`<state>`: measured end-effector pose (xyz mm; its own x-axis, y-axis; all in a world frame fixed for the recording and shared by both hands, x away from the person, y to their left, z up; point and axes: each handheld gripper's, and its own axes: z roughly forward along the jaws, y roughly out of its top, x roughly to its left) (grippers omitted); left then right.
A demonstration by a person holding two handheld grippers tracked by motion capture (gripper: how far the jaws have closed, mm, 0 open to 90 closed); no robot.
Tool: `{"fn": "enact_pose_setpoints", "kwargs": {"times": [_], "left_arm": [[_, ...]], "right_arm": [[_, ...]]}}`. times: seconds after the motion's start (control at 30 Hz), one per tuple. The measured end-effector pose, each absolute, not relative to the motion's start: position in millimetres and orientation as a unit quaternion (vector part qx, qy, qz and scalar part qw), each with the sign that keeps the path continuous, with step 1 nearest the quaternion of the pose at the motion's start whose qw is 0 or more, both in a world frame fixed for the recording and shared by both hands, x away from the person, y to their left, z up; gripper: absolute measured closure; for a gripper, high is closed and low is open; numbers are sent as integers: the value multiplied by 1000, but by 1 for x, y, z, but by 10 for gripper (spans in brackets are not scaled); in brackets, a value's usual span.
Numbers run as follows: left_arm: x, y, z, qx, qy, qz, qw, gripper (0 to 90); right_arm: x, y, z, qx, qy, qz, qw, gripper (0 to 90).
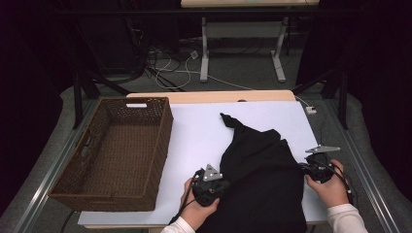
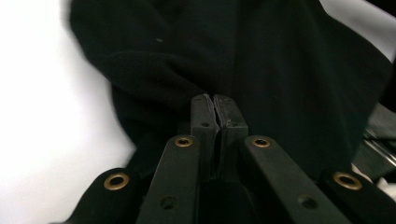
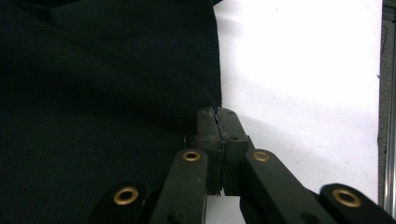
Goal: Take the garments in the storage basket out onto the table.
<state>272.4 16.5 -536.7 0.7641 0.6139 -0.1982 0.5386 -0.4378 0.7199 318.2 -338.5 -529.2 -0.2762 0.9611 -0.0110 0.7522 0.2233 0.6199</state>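
- The white tabletop (image 1: 204, 141) carries everything.
- A brown wicker basket (image 1: 145, 145) stands at its left.
- A black garment (image 1: 262, 179) lies spread right of centre, near the front edge.
- The left hand-held gripper (image 1: 221, 187) pinches the garment's left edge, jaws closed.
- The right hand-held gripper (image 1: 305, 167) is clamped on its right edge.

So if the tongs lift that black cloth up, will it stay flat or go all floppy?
Probably floppy: the black cloth already lies in soft folds and a crumpled peak on the white table. It likely sags between the left tongs and right tongs, both pinching its edges. It looks light and won't roll.
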Motion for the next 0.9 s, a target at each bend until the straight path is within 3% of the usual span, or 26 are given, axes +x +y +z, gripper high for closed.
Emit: {"fn": "enact_pose_setpoints", "kwargs": {"times": [0.17, 0.27, 0.43, 0.57, 0.7, 0.9], "left_arm": [[266, 2, -545, 859, 323, 30, 396, 865], [265, 7, -538, 849, 324, 27, 417, 788], [277, 31, -514, 820, 339, 75, 456, 639], [299, 47, -518, 810, 381, 105, 433, 587], [316, 45, -535, 815, 409, 76, 404, 536], [322, 26, -550, 830, 403, 52, 381, 531]], "right_arm": [[317, -341, -531, 571, 755, 253, 201, 891], [317, -344, -533, 574, 754, 252, 197, 891], [317, -347, -534, 579, 749, 258, 192, 890], [317, -345, -534, 578, 751, 258, 191, 890], [317, -346, -534, 578, 750, 259, 191, 890], [318, -346, -535, 577, 750, 262, 191, 889]]}}
